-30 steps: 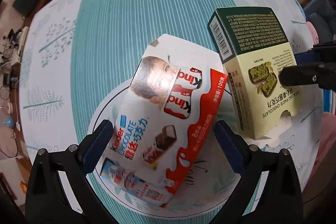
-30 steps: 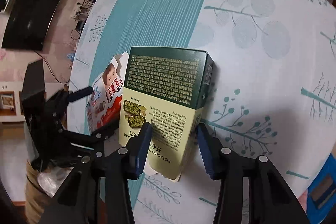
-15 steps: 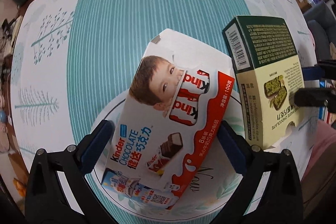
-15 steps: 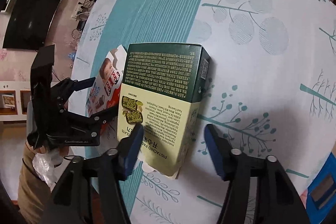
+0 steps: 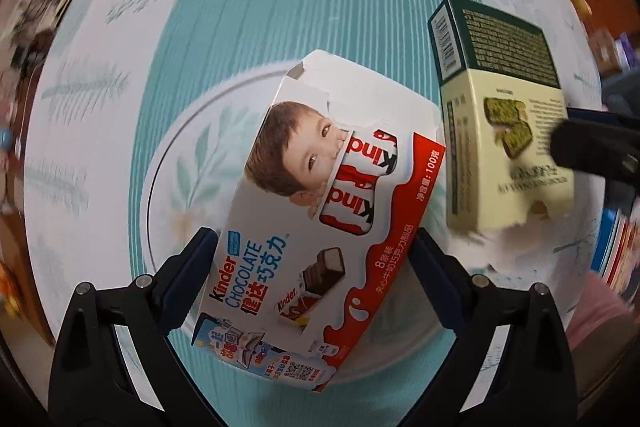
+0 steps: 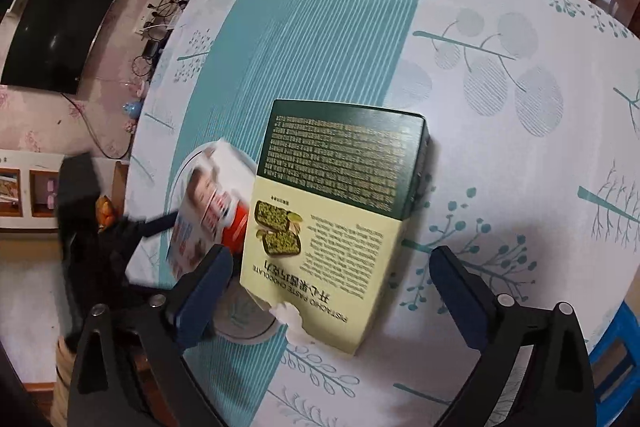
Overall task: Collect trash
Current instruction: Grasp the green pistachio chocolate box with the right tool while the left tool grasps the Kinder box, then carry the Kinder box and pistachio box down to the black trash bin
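A white and red Kinder chocolate box (image 5: 320, 211) is between the fingers of my left gripper (image 5: 316, 259), which is shut on its near end and holds it tilted above a round plate (image 5: 176, 155). The box also shows in the right wrist view (image 6: 208, 211). A green and cream pistachio chocolate box (image 6: 336, 211) lies on the tablecloth, its torn end toward me. My right gripper (image 6: 332, 291) is open, its fingers spread wide on either side of that box's near end. The pistachio box also shows in the left wrist view (image 5: 496, 107).
The table has a white and teal cloth (image 6: 320, 27) with leaf prints. A black TV screen (image 6: 68, 7) and cables are on the floor side at the left. A blue stool (image 6: 616, 355) stands at the right edge. Crumpled white paper (image 6: 292, 323) lies under the pistachio box's torn end.
My left gripper has closed onto the Kinder box and raised it off the plate. My right gripper has opened wider and let go of the pistachio box.
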A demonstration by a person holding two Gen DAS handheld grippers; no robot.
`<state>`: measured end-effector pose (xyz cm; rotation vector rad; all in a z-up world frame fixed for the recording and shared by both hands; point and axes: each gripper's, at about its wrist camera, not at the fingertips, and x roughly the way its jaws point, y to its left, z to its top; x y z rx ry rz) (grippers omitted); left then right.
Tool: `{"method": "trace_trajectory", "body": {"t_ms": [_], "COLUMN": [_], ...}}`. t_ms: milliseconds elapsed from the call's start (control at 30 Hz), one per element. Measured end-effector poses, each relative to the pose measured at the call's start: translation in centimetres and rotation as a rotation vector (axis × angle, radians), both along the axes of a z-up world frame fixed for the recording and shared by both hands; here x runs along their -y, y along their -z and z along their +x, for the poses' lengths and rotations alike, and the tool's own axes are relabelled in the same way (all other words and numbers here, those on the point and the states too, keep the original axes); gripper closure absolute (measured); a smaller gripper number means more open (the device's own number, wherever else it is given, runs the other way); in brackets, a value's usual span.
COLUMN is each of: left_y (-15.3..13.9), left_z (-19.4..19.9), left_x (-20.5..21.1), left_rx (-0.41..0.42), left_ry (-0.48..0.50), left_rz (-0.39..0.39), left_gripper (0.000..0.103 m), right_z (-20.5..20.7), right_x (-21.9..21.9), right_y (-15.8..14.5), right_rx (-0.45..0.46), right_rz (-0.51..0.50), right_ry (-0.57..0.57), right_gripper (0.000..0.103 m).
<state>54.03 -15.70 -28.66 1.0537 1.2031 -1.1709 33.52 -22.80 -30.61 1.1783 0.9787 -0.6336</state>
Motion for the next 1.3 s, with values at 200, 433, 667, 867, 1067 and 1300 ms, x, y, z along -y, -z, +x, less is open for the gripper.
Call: {"method": "trace_trajectory", "body": {"t_ms": [200,433,667,867,1067,1300], "left_y": [-2.7,-4.7,-4.5,-5.4,-6.0,-7.9], "left_z": [1.9,3.8,3.0,1.7,0.0,-5.5], "left_x": [-4.5,-10.1,-14.2,-15.9,-15.6,-16.5], "left_rx": [0.0,-0.038,-0.05,-0.043,-0.047,-0.039], "left_ry": [-0.229,-0.491,-0.593,-0.627,-0.651,-0.684], "left_rz": [-0.055,-0.107,-0.118,-0.138,-0.152,-0.173], "left_gripper": [0.009,0.009,0.009,0.009,0.009,0.009], "right_z": [2.3,5.6,8.0,7.9,5.2,0.7], "right_x": [-0.6,-1.6,-2.5,-2.9,-4.2,-5.4], "right_y": [0.8,1.2,2.0,1.9,1.1,-1.6], "right_rx": [-0.09,-0.189,-0.321,-0.326,-0.25,-0.169], "right_rz": [-0.032,-0.105,-0.171,-0.152,-0.119,-0.105], "right_ry": [-0.003,-0.015,-0.031,-0.019,-0.06,-0.168], "right_gripper": [0.001,0.0,0.0,0.006,0.007,0.007]}}
